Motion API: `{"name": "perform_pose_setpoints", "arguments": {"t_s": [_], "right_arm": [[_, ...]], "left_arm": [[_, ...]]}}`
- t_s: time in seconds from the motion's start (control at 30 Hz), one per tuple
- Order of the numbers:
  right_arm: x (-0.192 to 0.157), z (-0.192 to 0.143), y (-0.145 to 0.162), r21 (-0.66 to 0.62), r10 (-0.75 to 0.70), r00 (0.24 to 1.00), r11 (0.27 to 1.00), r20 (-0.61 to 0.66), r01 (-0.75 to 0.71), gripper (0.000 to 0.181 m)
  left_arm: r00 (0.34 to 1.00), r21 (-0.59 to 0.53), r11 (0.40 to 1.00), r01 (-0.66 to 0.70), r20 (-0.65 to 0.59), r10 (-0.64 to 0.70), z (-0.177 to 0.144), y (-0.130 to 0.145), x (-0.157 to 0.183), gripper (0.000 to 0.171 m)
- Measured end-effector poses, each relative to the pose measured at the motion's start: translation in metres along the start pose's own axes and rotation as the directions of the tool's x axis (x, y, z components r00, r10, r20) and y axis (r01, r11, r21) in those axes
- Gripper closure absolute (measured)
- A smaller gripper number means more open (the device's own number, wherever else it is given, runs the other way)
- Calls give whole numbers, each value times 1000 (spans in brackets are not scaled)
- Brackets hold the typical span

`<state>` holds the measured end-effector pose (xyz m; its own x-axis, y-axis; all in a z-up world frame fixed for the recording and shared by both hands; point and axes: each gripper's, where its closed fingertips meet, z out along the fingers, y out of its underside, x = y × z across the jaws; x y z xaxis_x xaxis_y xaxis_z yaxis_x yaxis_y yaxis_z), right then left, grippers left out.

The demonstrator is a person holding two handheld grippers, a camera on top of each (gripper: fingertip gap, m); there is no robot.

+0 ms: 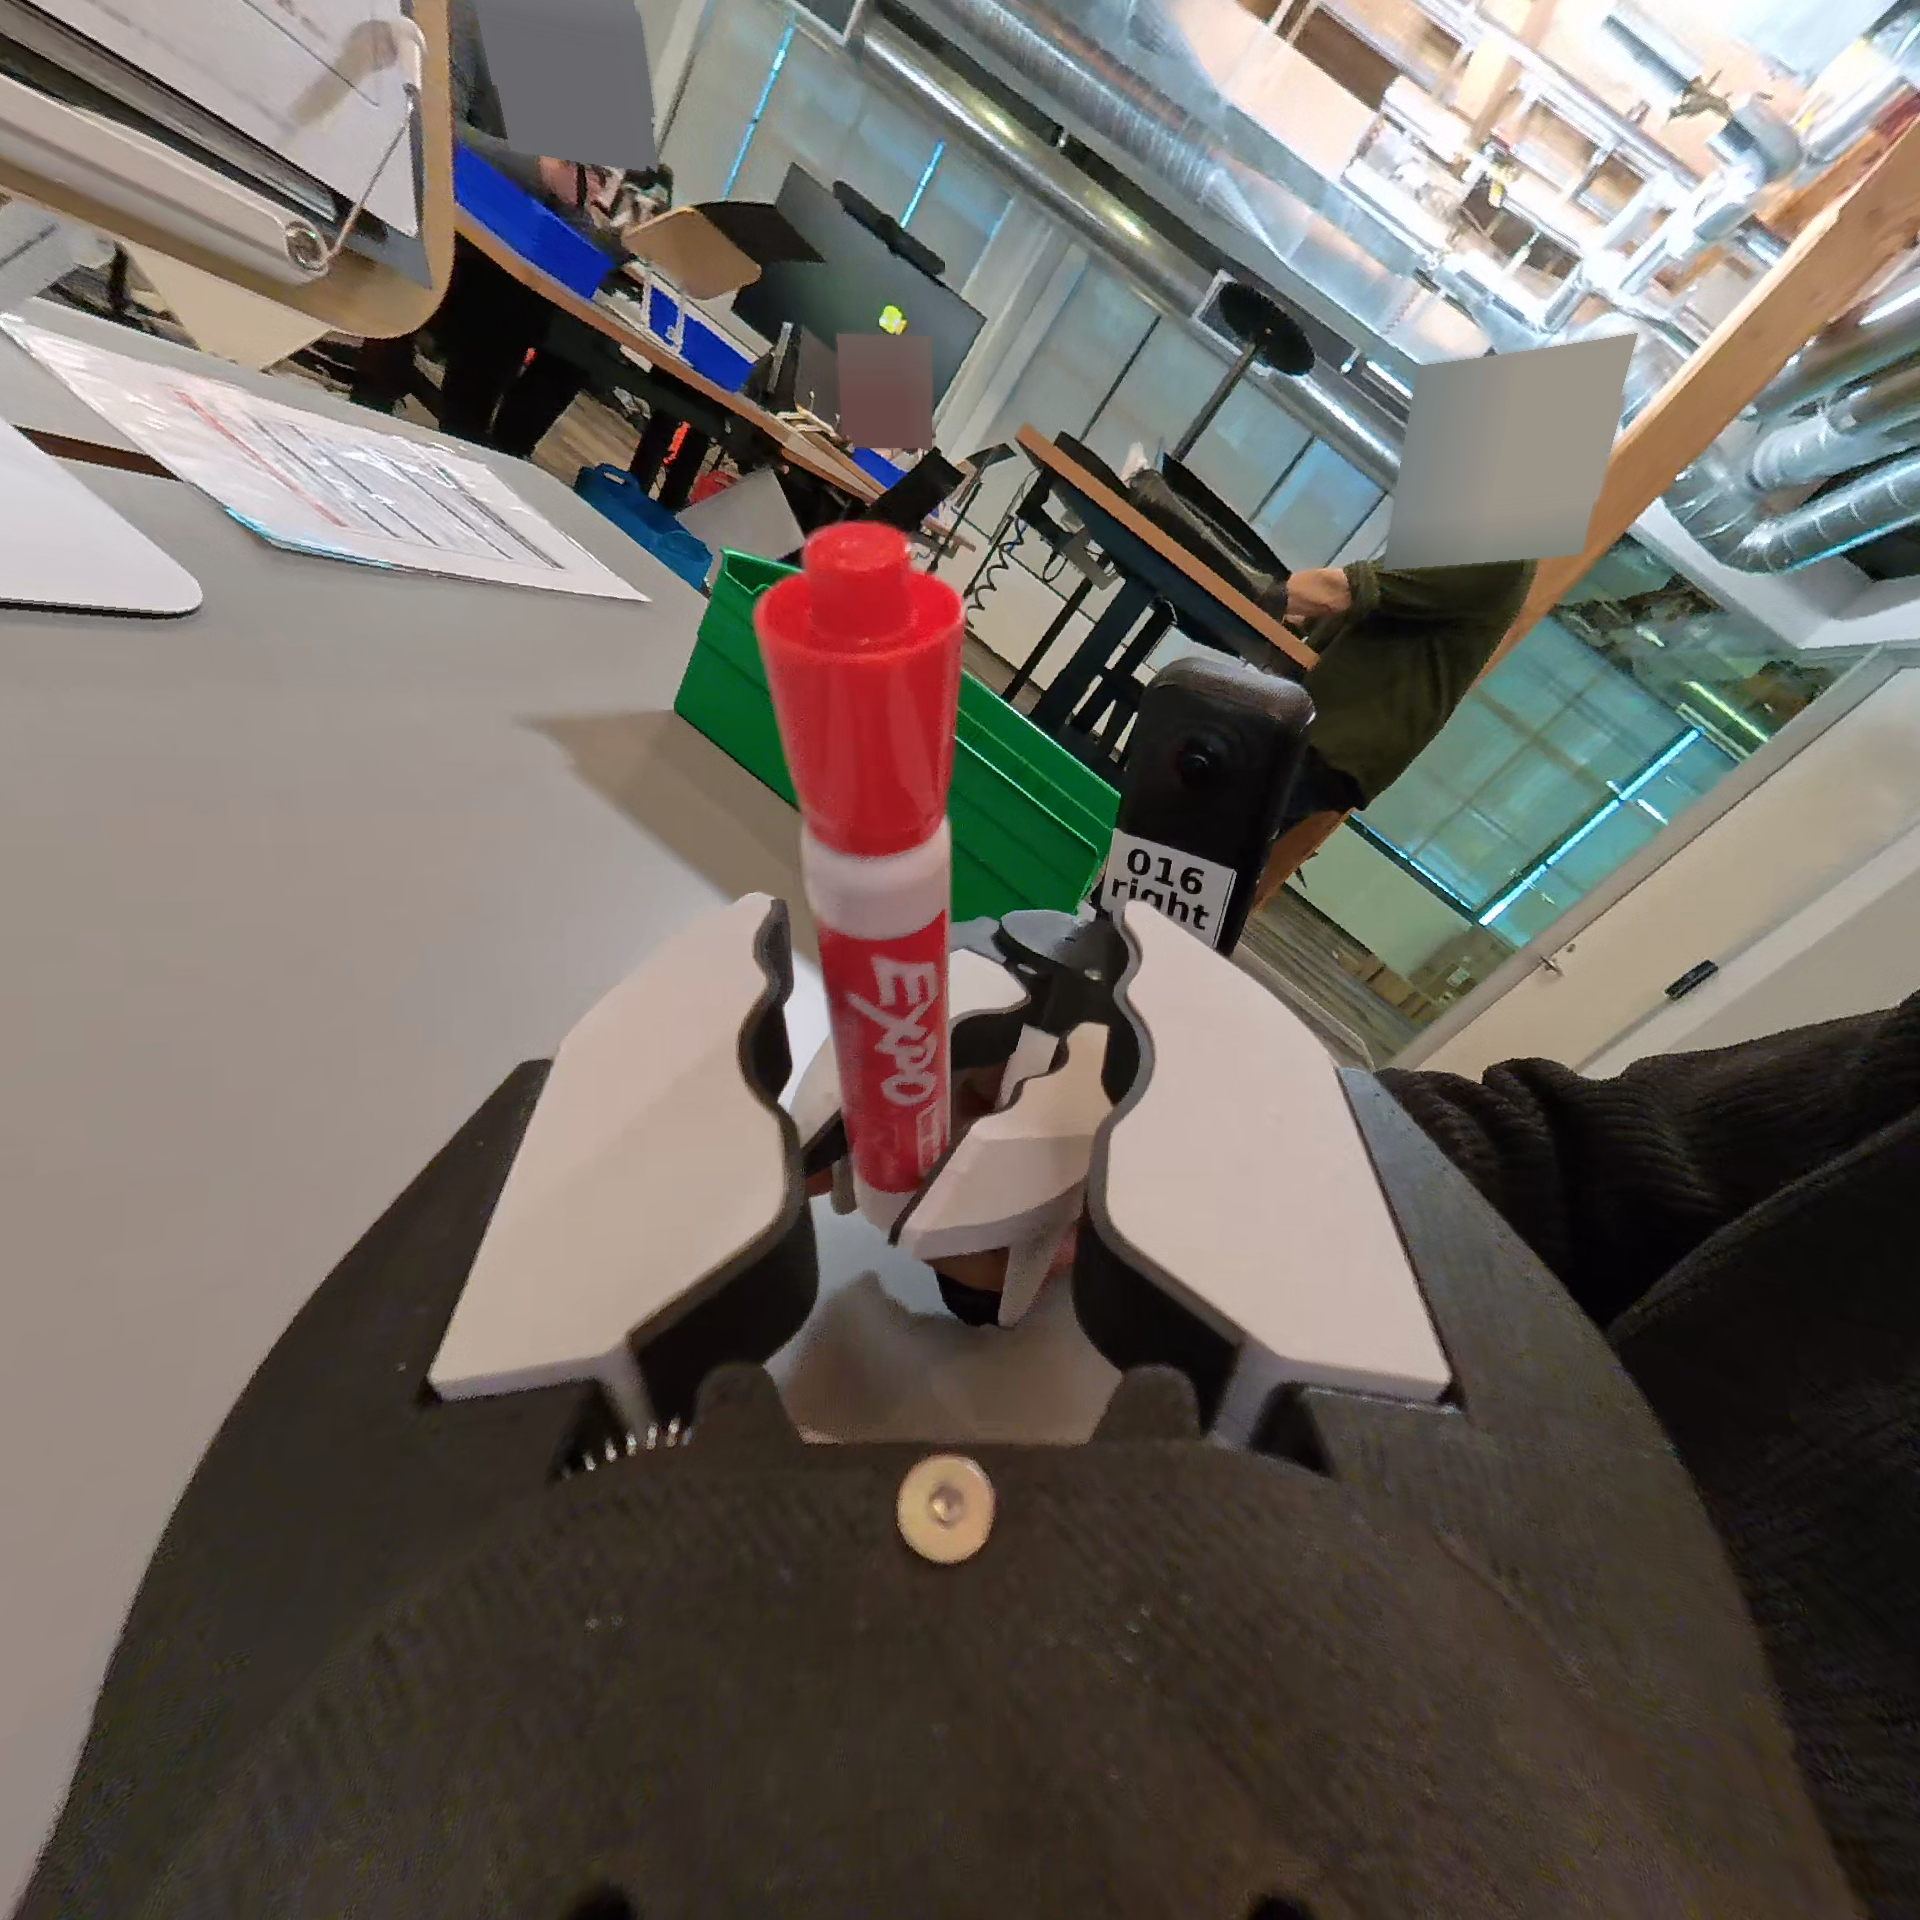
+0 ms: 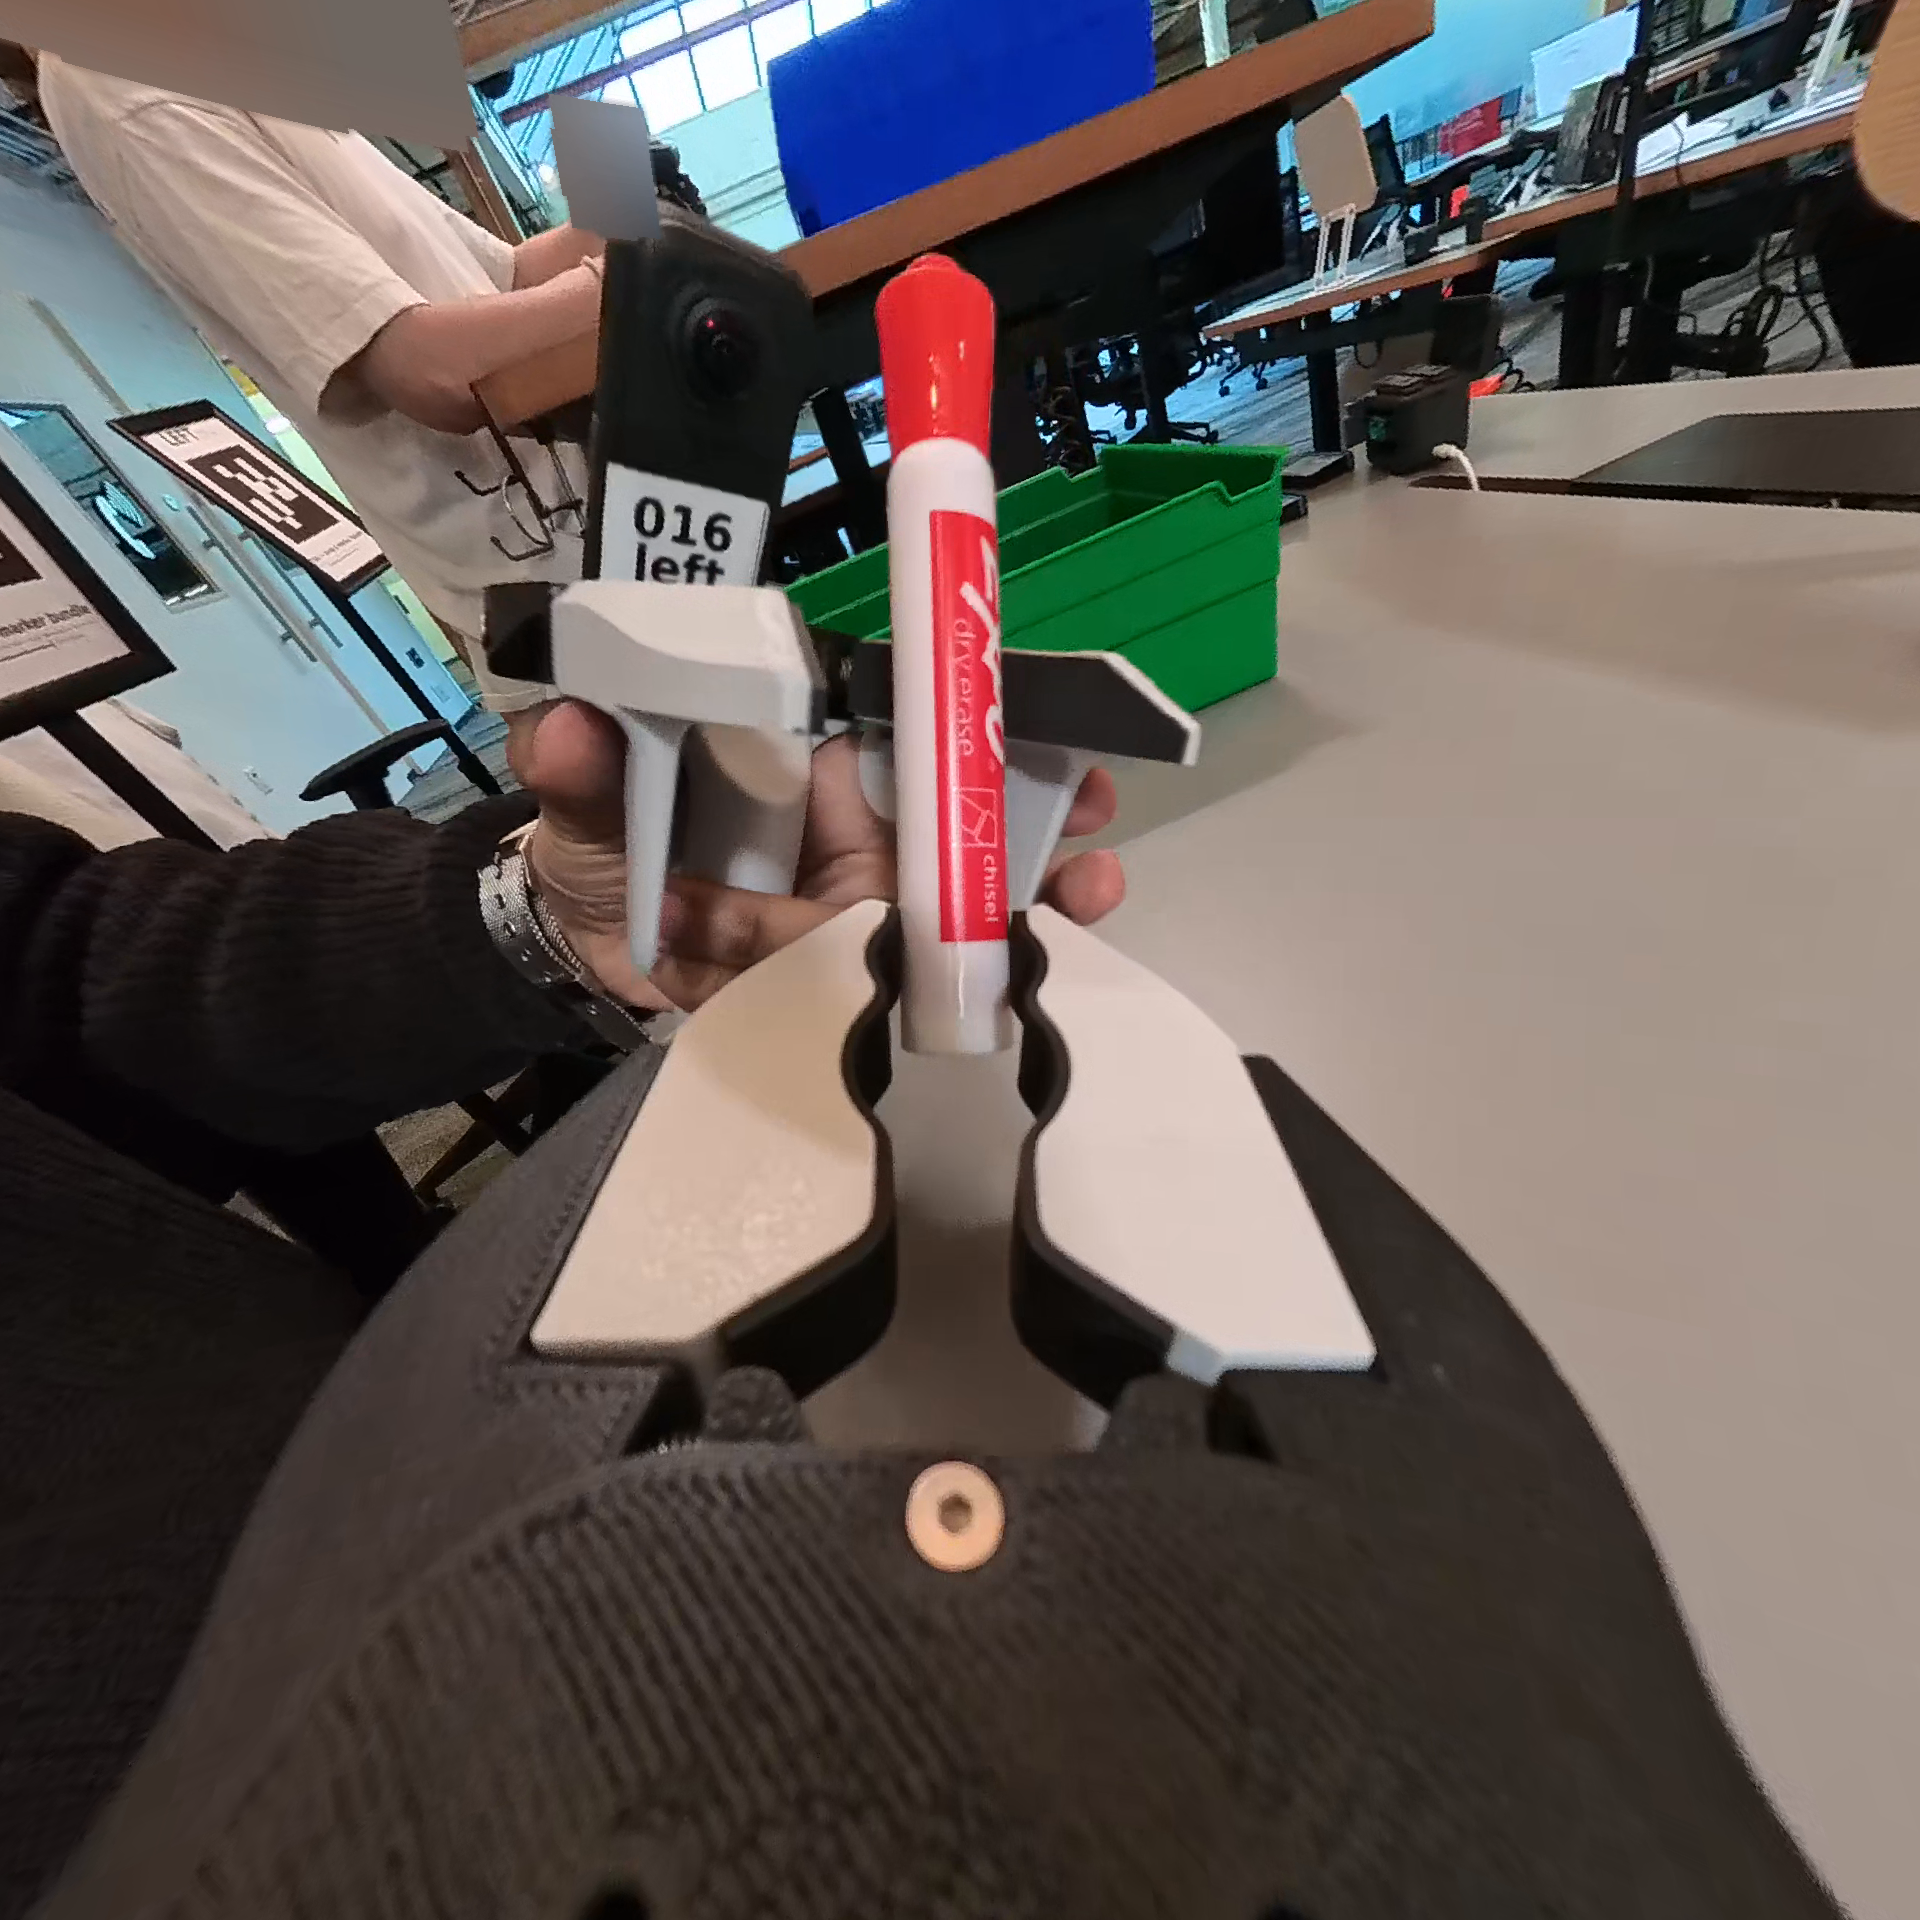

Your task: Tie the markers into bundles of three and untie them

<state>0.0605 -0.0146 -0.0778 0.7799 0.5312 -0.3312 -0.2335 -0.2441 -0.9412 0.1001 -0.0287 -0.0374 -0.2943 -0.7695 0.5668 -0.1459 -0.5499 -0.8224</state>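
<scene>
One red-capped dry-erase marker (image 2: pixel 951 665) stands upright, cap up, above the grey table (image 2: pixel 1558 883). My right gripper (image 2: pixel 958 966) is shut on its lower white end. My left gripper (image 1: pixel 951 935) faces it, jaws open wide, with the marker (image 1: pixel 878 831) standing between them close to the left finger and touching neither pad as far as I can tell. In the right wrist view the left gripper's fingers (image 2: pixel 686 655) spread on either side behind the marker. In the left wrist view the right gripper's fingers (image 1: pixel 997 1174) pinch the marker's base. No other markers or ties show.
A green plastic bin (image 1: pixel 1008 800) sits on the table behind the grippers and also shows in the right wrist view (image 2: pixel 1143 582). Printed sheets (image 1: pixel 343 468) and a white board (image 1: pixel 62 540) lie at the far left. People and desks are beyond the table edge. Some 5 centimetres of space lies between my two pairs of fingers.
</scene>
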Motion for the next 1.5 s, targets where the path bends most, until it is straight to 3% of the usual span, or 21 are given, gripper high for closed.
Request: {"name": "perform_pose_setpoints", "arguments": {"t_s": [0.07,0.7,0.97,1.37,1.43,1.5], "right_arm": [[-1,2,2,-10,-7,1000,1000,-6,7,161],[-10,7,-2,82,125,992,988,36,-127,161],[-9,3,-7,95,110,992,989,56,-115,161],[-2,-4,-10,70,91,995,993,43,-94,160],[-1,-3,-4,37,93,995,995,35,-94,156],[2,-1,7,-35,75,997,997,26,-74,140]], "left_arm": [[1000,16,1000,12,22,-13,1,-1,-1,107],[997,7,997,72,-10,-72,8,9,2,125],[986,40,986,163,-48,-161,3,2,-2,143],[995,55,994,93,-27,-92,0,-2,-4,154],[997,84,994,74,-12,-73,-3,-8,-5,154],[997,127,990,65,31,-69,-8,-15,-13,154]]}}
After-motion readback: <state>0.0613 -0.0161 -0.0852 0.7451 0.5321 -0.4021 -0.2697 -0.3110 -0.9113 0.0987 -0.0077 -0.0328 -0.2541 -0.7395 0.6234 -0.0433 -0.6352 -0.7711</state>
